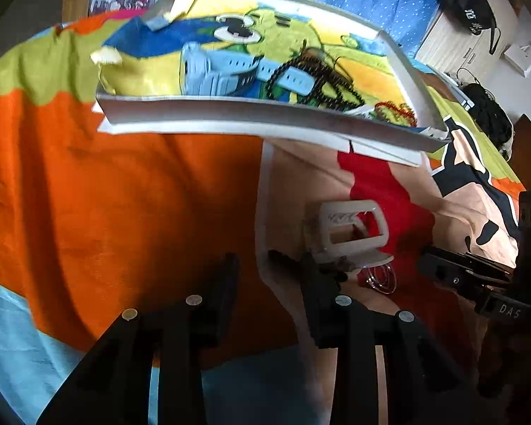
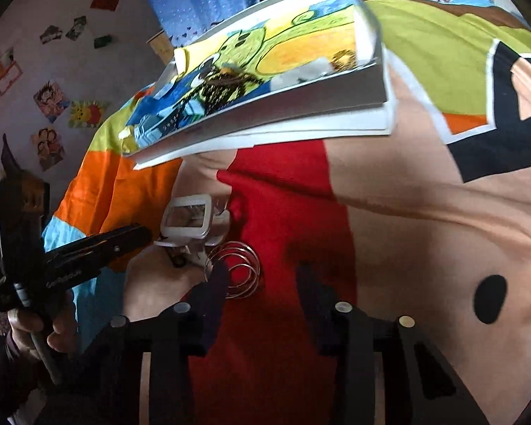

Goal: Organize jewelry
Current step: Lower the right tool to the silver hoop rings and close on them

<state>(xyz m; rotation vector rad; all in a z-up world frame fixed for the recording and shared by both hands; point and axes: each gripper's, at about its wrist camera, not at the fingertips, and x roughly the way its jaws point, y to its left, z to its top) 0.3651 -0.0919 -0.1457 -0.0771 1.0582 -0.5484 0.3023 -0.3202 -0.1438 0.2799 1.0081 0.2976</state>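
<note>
Orange, red and peach cloth, a printed bedspread [image 1: 124,191], covers the whole surface. On it lies a shallow white tray [image 1: 265,117] lined with cartoon fabric, holding a blue watch strap [image 1: 223,71], black beads [image 1: 315,78] and a red beaded piece [image 1: 396,109]. Nearer, a white hair claw [image 1: 350,230] sits on the red patch, thin silver bangles [image 2: 237,269] just beside it. The left gripper [image 1: 269,265] is spread wide with nothing between its fingers, one finger close to the claw. The right gripper [image 2: 262,276] is likewise wide apart, holding nothing, by the bangles.
</note>
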